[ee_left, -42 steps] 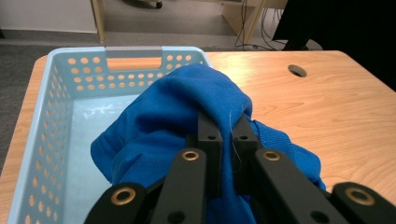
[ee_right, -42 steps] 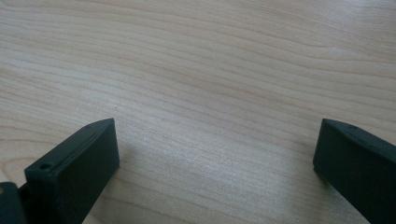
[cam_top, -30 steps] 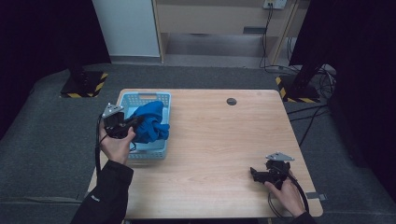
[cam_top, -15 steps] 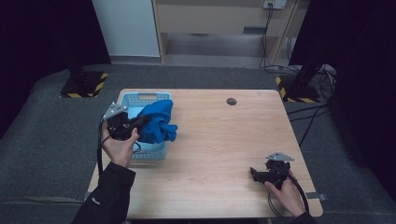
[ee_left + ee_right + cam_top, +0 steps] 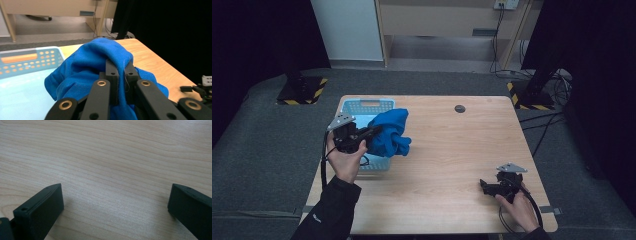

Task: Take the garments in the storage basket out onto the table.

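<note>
Cloth: a blue cloth (image 5: 390, 132), soft and fleecy, bunched into thick folds with a stitched hem showing; it hangs off the table, over the right-hand edge of the basket and partly past it toward open tabletop.
Left gripper: the left gripper (image 5: 373, 133) has its black jaws pinched tight on a fold of the cloth (image 5: 100, 65), fabric squeezed between the pads and draping over both sides.
Step in hand: by my reading, lifting the cloth out of the basket; it looks mostly clear of the rim, with a lower fold possibly trailing inside.
Next move: likely carry it sideways over bare wood and lower it; limp fabric will sag and could snag the basket wall, so enough height is needed first.
Basket: a light blue plastic basket (image 5: 365, 105), rectangular, with perforated walls and a slot handle, at the table's left rear.
Right gripper: the right gripper (image 5: 482, 185) rests low at the near right, jaws spread wide over bare wood (image 5: 115, 187), holding nothing.
Table: a pale wood-grain table (image 5: 452, 150), smooth, with rounded corners.
</note>
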Motion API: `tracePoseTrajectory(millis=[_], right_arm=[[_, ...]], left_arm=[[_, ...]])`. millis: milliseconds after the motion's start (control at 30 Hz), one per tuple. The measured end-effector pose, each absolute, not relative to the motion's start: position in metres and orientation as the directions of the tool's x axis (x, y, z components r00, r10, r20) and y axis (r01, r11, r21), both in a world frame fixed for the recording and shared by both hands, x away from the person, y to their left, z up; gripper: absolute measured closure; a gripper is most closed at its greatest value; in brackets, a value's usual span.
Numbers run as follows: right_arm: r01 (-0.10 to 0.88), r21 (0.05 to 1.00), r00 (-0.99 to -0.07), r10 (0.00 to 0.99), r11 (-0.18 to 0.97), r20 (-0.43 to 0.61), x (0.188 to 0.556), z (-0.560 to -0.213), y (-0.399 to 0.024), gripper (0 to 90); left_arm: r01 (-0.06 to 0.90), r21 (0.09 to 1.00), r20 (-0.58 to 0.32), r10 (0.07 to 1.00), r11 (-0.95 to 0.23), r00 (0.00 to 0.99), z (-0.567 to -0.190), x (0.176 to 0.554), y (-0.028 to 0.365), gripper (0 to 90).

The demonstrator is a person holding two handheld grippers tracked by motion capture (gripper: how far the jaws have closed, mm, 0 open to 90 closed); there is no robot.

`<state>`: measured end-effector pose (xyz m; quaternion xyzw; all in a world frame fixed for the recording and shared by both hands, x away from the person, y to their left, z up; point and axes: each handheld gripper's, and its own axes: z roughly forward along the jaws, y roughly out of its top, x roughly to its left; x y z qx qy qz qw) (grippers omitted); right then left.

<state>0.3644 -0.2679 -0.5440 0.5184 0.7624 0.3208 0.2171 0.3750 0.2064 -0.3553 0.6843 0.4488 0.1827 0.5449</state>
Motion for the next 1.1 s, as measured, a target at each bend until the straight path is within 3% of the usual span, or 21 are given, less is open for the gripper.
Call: tracePoseTrajectory(millis=[1100], right_arm=[[0.651, 0.714, -0.368, 0.930, 0.257, 0.002, 0.364, -0.544, -0.268, 0.4]], left_arm=[[0.429, 0.900, -0.257, 0.693, -0.082, 0.673, -0.378, 0.378, 0.147, 84.9]])
